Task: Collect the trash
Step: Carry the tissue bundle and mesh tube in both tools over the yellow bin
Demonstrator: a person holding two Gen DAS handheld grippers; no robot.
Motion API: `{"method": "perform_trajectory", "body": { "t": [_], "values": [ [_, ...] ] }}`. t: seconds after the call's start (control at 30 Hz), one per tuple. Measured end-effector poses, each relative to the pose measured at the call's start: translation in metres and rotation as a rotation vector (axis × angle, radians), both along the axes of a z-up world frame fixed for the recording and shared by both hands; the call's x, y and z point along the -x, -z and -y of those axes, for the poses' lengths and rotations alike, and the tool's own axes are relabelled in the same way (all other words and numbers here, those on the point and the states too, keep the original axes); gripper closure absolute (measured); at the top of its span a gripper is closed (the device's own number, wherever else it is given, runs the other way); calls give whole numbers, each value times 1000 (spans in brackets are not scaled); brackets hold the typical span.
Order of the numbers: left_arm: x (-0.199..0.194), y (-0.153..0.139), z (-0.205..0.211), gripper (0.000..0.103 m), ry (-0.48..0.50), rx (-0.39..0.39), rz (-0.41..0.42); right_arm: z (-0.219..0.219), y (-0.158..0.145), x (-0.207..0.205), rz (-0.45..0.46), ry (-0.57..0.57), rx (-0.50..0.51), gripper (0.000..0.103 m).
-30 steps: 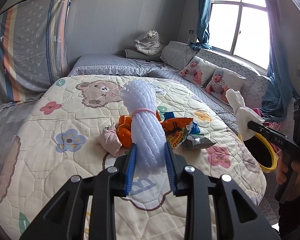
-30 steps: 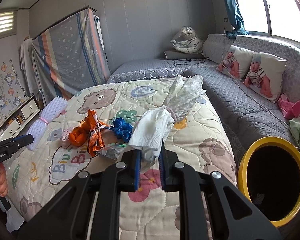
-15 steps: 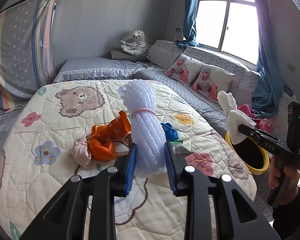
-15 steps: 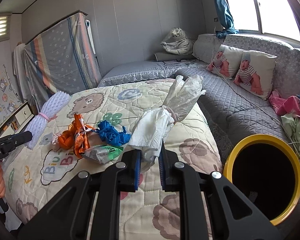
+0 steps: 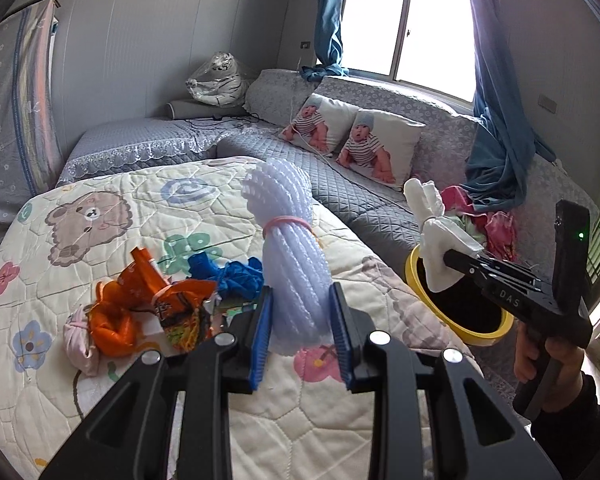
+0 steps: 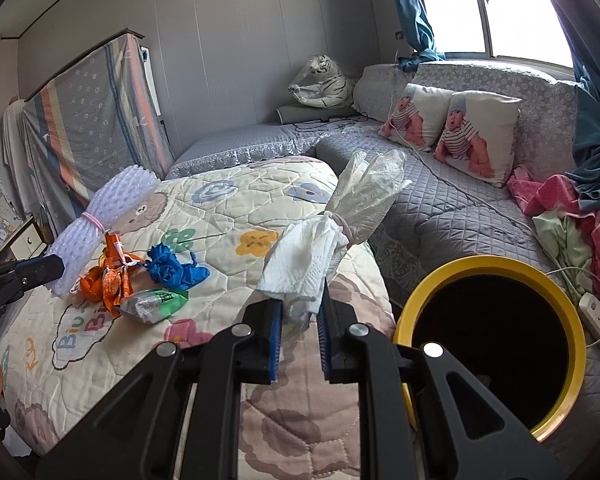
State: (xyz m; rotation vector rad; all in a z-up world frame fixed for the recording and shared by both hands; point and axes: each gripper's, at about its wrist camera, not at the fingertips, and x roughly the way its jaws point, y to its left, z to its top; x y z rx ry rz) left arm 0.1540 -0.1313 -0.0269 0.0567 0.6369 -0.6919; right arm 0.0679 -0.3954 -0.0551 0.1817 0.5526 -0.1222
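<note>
Right wrist — yellow bin rim [image 6: 407, 308] beside quilt edge [image 6: 382, 280]

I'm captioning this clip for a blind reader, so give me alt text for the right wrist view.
The right gripper pinches a white paper towel tied to a crinkled white plastic bag, held above a cartoon-print quilt. A yellow-rimmed black bin stands open to its right. On the quilt lie orange wrappers, a blue glove and a green-and-silver packet.

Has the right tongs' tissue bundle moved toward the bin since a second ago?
Yes. In the left wrist view the tissue bundle now overlaps the yellow bin's rim; earlier it sat above it. In the right view the bin looms larger.
</note>
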Motion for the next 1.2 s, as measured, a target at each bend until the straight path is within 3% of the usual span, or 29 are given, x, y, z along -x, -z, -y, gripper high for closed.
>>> {"method": "perform_trajectory", "body": {
  "t": [0.67, 1.2],
  "values": [
    [-8, 3, 138, 76, 232, -57, -13, 97, 18, 38, -35, 246, 8, 89],
    [3, 18, 227, 76, 374, -68, -32, 141, 42, 65, -76, 359, -1, 89]
  ]
}}
